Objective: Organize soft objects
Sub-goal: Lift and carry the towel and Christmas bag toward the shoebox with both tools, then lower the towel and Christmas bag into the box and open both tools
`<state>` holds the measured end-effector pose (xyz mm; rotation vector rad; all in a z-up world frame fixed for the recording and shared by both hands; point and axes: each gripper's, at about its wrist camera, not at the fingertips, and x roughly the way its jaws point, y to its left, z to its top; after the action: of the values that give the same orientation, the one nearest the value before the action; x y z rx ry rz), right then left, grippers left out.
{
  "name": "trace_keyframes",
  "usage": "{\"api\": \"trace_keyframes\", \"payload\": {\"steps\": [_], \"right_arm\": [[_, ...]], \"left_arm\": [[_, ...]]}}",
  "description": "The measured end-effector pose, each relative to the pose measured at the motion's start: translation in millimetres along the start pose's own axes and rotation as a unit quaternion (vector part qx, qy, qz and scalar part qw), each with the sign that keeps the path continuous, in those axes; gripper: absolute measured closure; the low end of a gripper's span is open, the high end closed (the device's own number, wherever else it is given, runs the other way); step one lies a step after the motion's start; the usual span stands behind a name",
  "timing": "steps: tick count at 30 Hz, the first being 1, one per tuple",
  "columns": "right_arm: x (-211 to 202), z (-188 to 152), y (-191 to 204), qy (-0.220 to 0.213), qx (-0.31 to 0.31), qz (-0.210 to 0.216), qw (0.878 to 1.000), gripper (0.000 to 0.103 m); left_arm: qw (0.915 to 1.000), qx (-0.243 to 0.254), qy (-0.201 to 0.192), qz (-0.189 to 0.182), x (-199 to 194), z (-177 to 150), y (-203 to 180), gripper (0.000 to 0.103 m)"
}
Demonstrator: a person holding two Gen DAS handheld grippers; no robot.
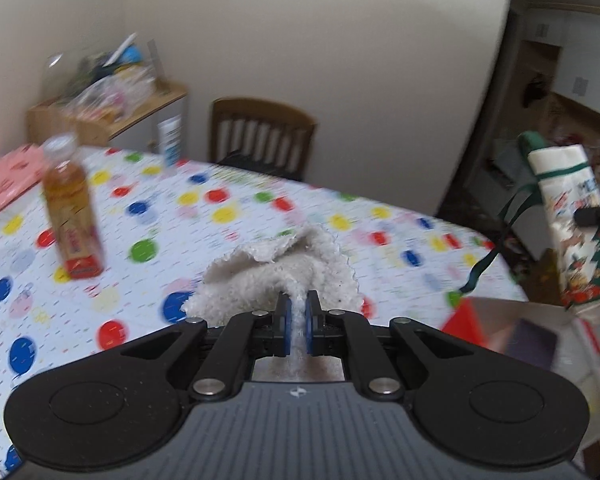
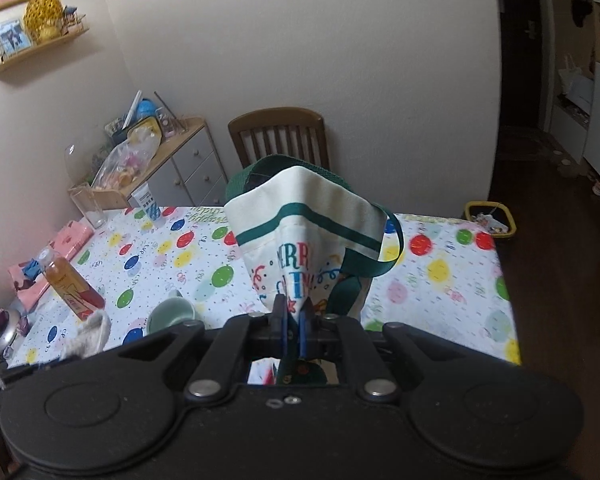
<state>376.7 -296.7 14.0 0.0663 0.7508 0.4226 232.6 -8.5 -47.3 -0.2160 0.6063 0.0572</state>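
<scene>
Left gripper [image 1: 299, 314] pinches fluffy white cloth [image 1: 276, 272] at frame centre; right gripper [image 2: 293, 320] clamps printed apron [image 2: 304, 224] above dotted table [image 2: 440, 264].

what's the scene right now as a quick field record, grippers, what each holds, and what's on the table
left gripper: shut on fluffy white cloth
right gripper: shut on christmas apron, lifted above table
table: balloon-print cover
on table: tea bottle, green mug, empty glass, pink packages
behind table: wooden chair
</scene>
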Motion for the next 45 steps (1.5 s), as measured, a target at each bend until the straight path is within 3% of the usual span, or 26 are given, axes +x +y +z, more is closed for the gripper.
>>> {"api": "trace_keyframes", "payload": {"steps": [11, 19, 23, 29, 45], "right_arm": [[-76, -51, -52, -0.017, 0.05, -0.04, 0.998, 0.099], [-91, -96, -82, -0.005, 0.093, -0.068, 0.993, 0.099], [-88, -111, -92, 0.001, 0.108, -0.078, 0.991, 0.099], [-76, -128, -105, 0.014, 0.129, -0.085, 0.988, 0.099], [-30, -141, -116, 0.042, 0.156, -0.087, 0.983, 0.098]], "left_arm": [[0.991, 0.07, -0.015, -0.113, -22, 13, -95, 0.097], [0.9729, 0.117, -0.028, -0.197, -26, 22, -171, 0.097], [0.9626, 0.137, -0.015, -0.233, -18, 12, -203, 0.097], [0.9551, 0.166, 0.025, -0.244, 13, -17, -234, 0.097], [0.9538, 0.184, 0.1, -0.215, 69, -62, -246, 0.097]]}}
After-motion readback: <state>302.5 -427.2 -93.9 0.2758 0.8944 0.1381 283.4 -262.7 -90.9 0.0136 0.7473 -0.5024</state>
